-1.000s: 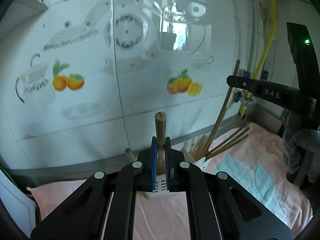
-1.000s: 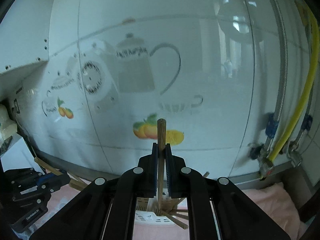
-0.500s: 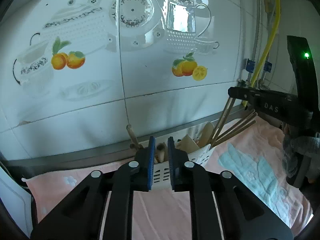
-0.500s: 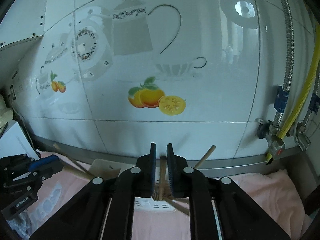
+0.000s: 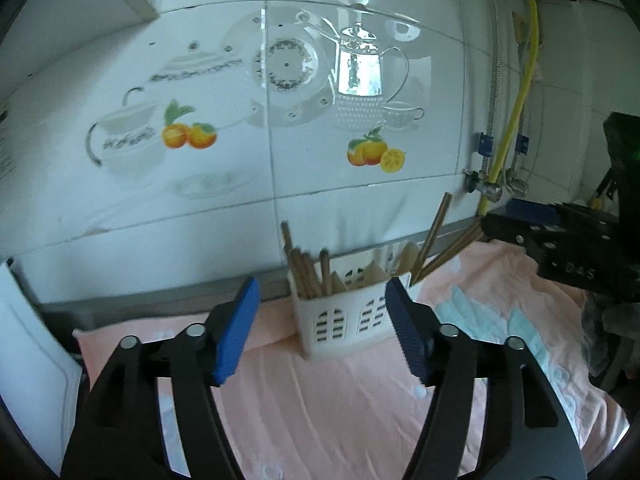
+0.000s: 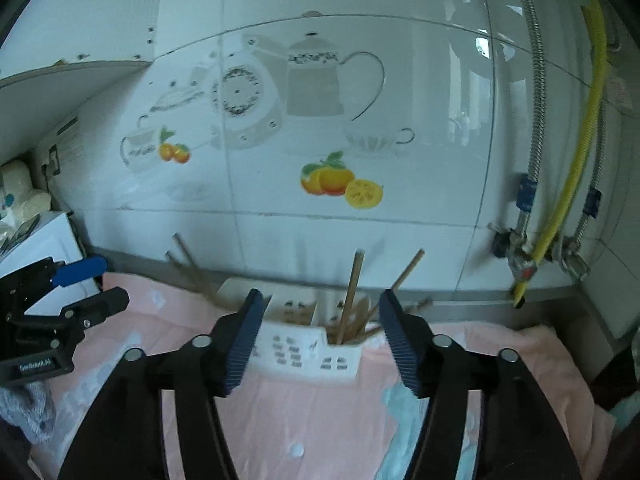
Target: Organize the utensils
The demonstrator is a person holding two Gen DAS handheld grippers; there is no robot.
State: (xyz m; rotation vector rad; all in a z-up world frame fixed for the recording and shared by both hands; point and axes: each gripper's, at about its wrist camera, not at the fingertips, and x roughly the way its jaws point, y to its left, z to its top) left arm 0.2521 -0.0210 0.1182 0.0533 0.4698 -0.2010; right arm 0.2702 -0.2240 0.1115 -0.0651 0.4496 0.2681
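A white slotted utensil holder [image 5: 344,316] stands on a pink towel [image 5: 340,408] by the tiled wall. Wooden sticks [image 5: 308,276] stand in its left compartment, chopsticks [image 5: 436,236] lean from its right side. My left gripper [image 5: 322,328] is open and empty, just in front of the holder. In the right wrist view the holder [image 6: 304,352] holds upright chopsticks [image 6: 352,296], and my right gripper [image 6: 318,336] is open and empty in front of it. Each gripper shows in the other's view: right [image 5: 560,248], left [image 6: 52,296].
A tiled wall with fruit and teapot decals [image 5: 372,152] stands right behind the holder. A yellow hose and metal pipes with valves [image 6: 536,248] run down the wall at the right. A white appliance [image 6: 36,248] stands at the left.
Both grippers lowered their wooden sticks into the holder, opened and let go, then drew back. The sticks now stand in the holder.
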